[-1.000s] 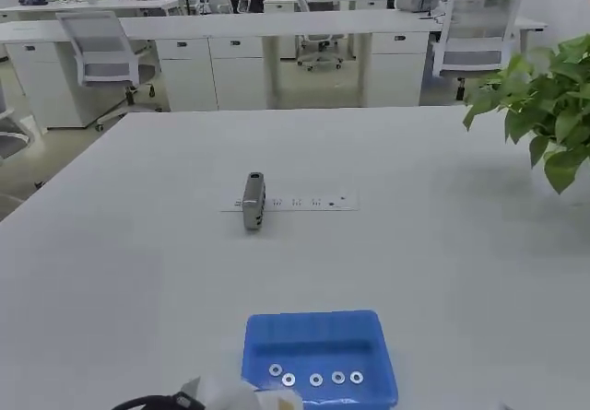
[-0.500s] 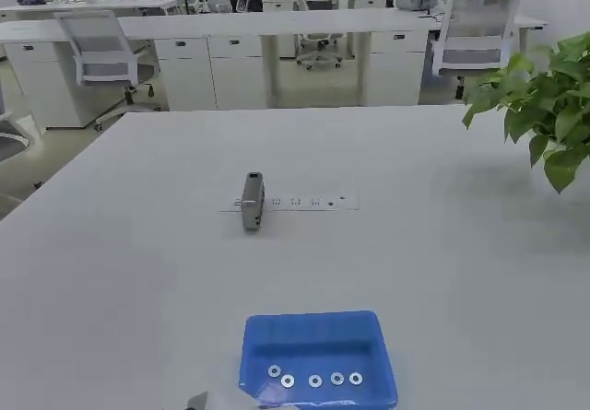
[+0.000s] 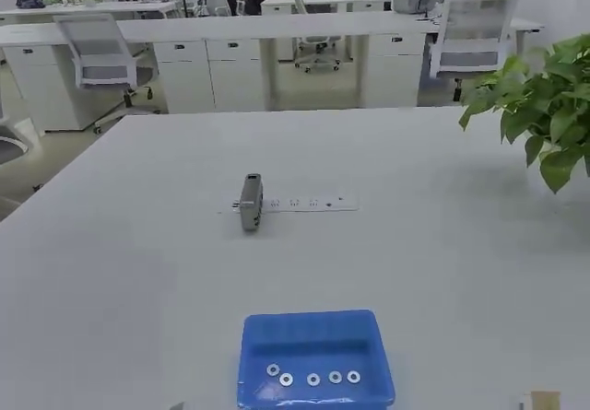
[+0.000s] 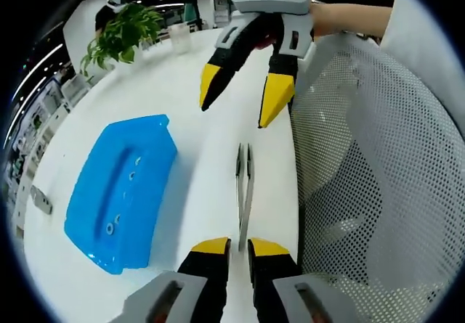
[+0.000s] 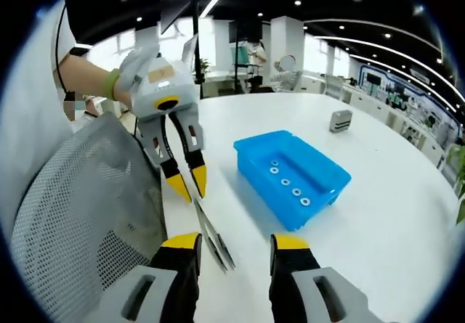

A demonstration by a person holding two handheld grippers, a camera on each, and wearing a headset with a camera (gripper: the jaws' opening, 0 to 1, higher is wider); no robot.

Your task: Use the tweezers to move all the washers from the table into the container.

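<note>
5 washers (image 3: 312,379) are seen in the blue container (image 3: 313,320) on the white office desk (image 3: 442,263); tweezers (image 4: 244,185) are laid between the narrow left tool (image 4: 240,247), grip unclear, and the wide-spread right tool (image 5: 236,242).

The white table (image 3: 442,272) carries a blue container (image 3: 313,319) at 6 o'clock in the head view, close to the near edge. At the centre stands a small grey box (image 3: 251,202), with a socket strip (image 3: 309,204) running from it towards 3 o'clock. In the left gripper view, tweezers (image 4: 244,185) lie flat at the container's 3 o'clock.
</note>
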